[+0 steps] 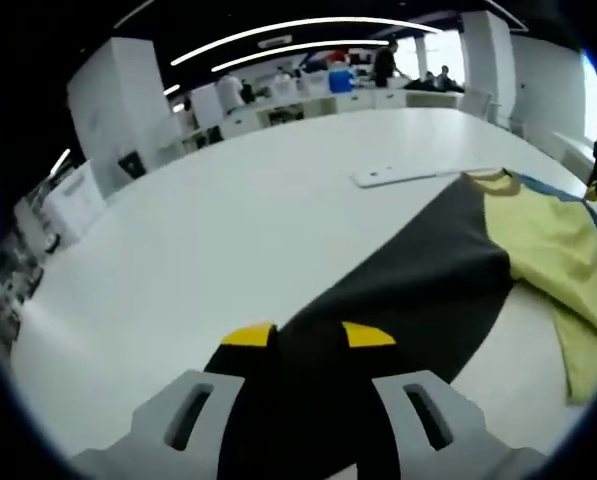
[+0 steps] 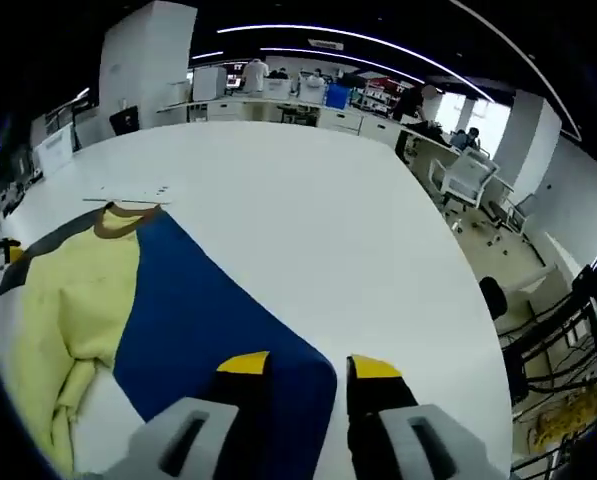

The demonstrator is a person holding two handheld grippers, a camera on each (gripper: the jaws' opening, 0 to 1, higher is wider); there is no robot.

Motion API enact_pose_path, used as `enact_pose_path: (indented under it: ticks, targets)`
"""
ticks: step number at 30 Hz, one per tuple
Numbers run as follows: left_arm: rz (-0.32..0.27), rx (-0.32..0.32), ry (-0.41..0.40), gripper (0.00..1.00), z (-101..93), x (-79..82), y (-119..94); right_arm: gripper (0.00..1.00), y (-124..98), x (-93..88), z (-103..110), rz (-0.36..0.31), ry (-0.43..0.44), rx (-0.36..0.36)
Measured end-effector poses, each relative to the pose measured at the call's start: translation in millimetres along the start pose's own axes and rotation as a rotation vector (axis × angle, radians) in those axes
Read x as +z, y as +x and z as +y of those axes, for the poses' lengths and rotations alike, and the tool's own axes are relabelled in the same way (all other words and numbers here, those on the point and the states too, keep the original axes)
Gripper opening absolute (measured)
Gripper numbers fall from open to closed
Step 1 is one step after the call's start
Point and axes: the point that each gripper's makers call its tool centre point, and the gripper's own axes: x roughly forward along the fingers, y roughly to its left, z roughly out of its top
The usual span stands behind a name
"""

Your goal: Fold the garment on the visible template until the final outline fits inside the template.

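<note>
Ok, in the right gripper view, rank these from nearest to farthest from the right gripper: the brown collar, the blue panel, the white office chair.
1. blue panel, running up from between the right gripper jaws.
2. brown collar, up the garment at upper left.
3. white office chair, off the table at upper right, farthest.

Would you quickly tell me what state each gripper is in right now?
Left gripper: shut on the garment's black panel.
Right gripper: shut on the garment's blue panel.
</note>
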Motion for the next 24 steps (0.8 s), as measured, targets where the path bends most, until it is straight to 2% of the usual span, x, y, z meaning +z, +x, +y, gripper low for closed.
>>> enact_pose_path:
  ticks: [5,6,11,15,20,24]
  targets:
    - [-0.025,-0.063,0.029,0.41,-19.9,4.3,-16.5,0.32,-17.4,-0.4,23.7,-0.008,-0.044,0.065]
    - [-0.024,-0.070,0.033,0.45,-22.9,4.0,-19.1,0.32,-23.5,-1.7,34.7,-0.010,-0.065,0.103]
    - [-0.051,-0.110,0.062,0.52,-36.2,3.0,-32.4,0.34,-36.8,-8.7,56.8,-0.007,-0.089,0.163]
    - [-0.061,-0.135,0.057,0.58,-40.3,0.7,-39.9,0.34,-45.8,-15.6,73.9,-0.002,-0.097,0.213]
    - [-0.106,-0.239,0.085,0.68,-67.5,3.5,-55.9,0.36,-54.6,-28.2,95.7,0.013,-0.097,0.280]
    - [-0.138,-0.314,0.107,0.71,-89.7,6.3,-66.8,0.37,-61.7,-37.6,109.5,0.022,-0.101,0.319]
